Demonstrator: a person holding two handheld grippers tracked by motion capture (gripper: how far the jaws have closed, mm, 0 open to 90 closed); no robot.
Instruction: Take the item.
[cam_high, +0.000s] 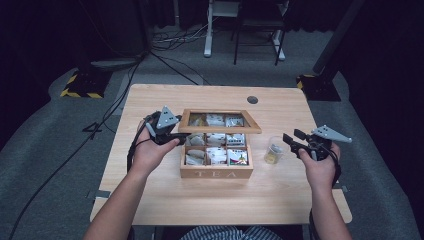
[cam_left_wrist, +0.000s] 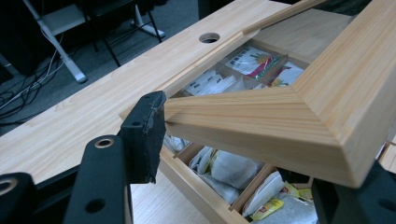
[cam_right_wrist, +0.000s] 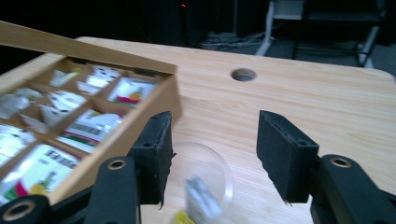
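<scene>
A wooden tea box (cam_high: 216, 173) marked TEA stands mid-table, its compartments holding several tea bags (cam_high: 216, 155). Its glazed lid (cam_high: 220, 130) is raised. My left gripper (cam_high: 181, 135) grips the lid's left corner; in the left gripper view the lid frame (cam_left_wrist: 280, 116) lies between the jaws of the left gripper (cam_left_wrist: 252, 158), one pad (cam_left_wrist: 152, 135) pressed against its edge. To the right of the box stands a clear glass (cam_high: 274, 150) with a tea bag inside. My right gripper (cam_high: 292, 141) is open just right of it, and in the right gripper view the jaws of the right gripper (cam_right_wrist: 212, 149) stand apart above the glass (cam_right_wrist: 205, 186).
A round cable hole (cam_high: 252, 99) sits near the table's far edge. The box wall (cam_right_wrist: 140, 116) is close to the glass on its left. Bare tabletop (cam_high: 215, 205) lies in front of the box and to the right of the glass. Stands and cables are on the floor beyond.
</scene>
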